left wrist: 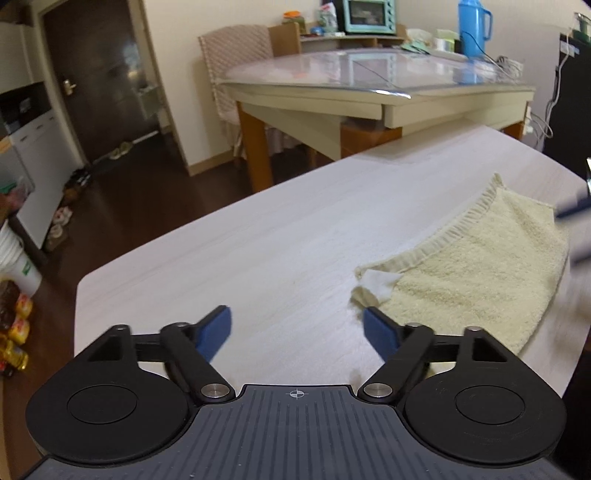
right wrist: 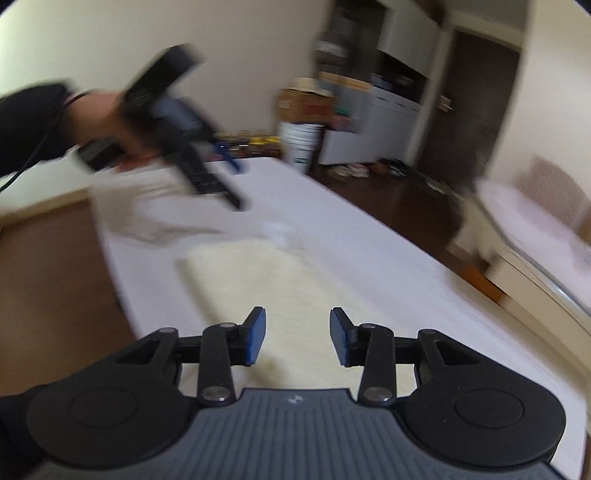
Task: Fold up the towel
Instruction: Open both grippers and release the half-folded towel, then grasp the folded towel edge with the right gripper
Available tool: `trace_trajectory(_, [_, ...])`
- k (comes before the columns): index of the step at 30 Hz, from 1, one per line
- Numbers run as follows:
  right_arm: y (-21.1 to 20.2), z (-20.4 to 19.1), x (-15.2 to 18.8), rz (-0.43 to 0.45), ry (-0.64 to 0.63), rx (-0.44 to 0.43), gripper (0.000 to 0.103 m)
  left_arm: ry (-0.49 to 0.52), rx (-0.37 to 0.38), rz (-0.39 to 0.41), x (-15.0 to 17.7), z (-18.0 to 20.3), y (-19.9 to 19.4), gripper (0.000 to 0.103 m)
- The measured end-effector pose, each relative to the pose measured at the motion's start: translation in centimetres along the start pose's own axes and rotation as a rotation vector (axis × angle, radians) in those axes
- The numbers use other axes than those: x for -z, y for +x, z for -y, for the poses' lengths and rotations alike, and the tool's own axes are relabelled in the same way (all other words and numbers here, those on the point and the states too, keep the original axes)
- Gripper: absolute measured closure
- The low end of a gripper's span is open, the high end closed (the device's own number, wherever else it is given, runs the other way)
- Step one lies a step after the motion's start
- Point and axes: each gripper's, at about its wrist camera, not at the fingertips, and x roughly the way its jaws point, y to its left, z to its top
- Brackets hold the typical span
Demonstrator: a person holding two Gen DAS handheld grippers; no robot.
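Note:
A pale yellow towel [left wrist: 476, 266] lies folded on the white table [left wrist: 258, 236], with a white label at its near left corner. My left gripper [left wrist: 297, 330] is open and empty, hovering above the table just left of that corner. In the right wrist view the towel [right wrist: 258, 280] lies below and ahead of my right gripper [right wrist: 297, 336], which is open and empty above it. The left gripper [right wrist: 184, 140], held in a hand, shows blurred at the upper left of that view.
A dining table with a glass top [left wrist: 369, 74] stands beyond the white table, with a blue jug [left wrist: 474, 26] on it and a chair behind. A white bucket [right wrist: 301, 144], shoes and a dark doorway [right wrist: 469, 103] lie across the floor.

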Motion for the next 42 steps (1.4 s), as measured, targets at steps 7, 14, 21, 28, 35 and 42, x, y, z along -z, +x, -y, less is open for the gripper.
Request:
trace_trajectory(7, [4.8,-7.3,-2.0,-0.032,-0.246,0.125,0.062,-0.024,-0.015,0.043,0.8,-1.2,-1.9,0.009])
trace_trajectory(14, [8.6,-9.7,-2.7,-0.082,-0.346,0.198,0.064,-0.070,-0.016,0.094,2.2,-2.7,-3.3,0.005])
trace_trajectory(21, [11.2,-10.2,-2.9,-0.101,-0.407,0.275,0.071,-0.076,-0.022,0.098,3.2,-3.2,-3.8,0.004])
trace_trajectory(28, [11.3,-9.4,-3.0,-0.076,-0.385,0.238,0.096,0.006,-0.015,0.108,4.2,-2.2,-4.0,0.004])
trace_trajectory(35, [4.9,-4.7,-4.0,0.014,-0.113,-0.033,0.097,0.318,0.082,0.206,6.0,1.9,-5.2,0.004])
trace_trajectory(42, [-0.6,0.3,-3.3,0.062,0.066,-0.238,0.097,0.612,0.220,0.246,7.6,6.6,-5.7,0.004])
